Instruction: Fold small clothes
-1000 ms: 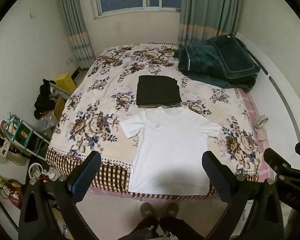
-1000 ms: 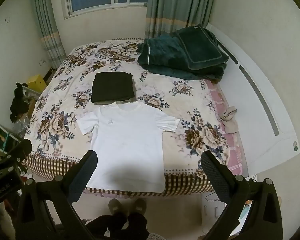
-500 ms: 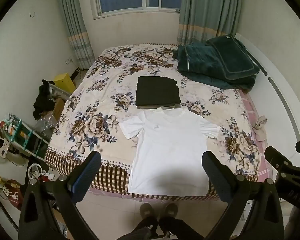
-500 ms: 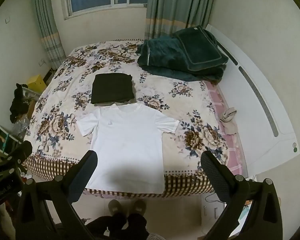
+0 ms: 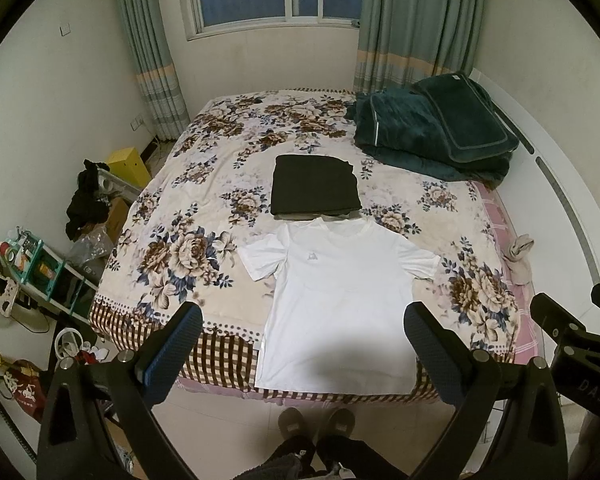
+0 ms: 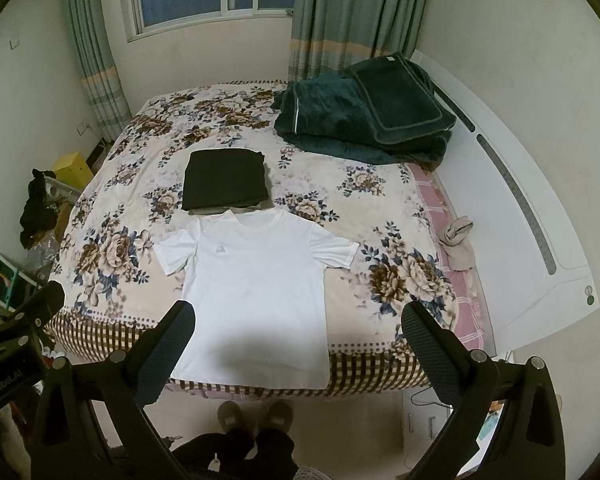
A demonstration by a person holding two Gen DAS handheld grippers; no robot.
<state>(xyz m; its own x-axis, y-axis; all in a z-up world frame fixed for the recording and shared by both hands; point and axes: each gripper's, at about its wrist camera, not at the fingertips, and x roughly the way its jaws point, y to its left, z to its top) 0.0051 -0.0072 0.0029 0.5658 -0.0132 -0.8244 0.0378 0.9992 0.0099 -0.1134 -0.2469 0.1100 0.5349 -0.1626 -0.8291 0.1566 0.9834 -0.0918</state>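
Both the left gripper (image 5: 302, 344) and right gripper (image 6: 298, 338) are hanging with jaws apart above the white T-shirt (image 5: 342, 300); probably pinching each sleeve flat is working best.

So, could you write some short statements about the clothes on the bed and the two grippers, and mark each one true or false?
1. The white T-shirt lies spread flat on the bed. True.
2. The left gripper is shut on a sleeve. False: its fingers stand wide apart and hold nothing.
3. A folded dark garment lies just beyond the shirt's collar. True.
4. The right gripper is open and empty. True.
5. The green blanket covers the T-shirt. False: it is piled at the far right corner of the bed, apart from the shirt.
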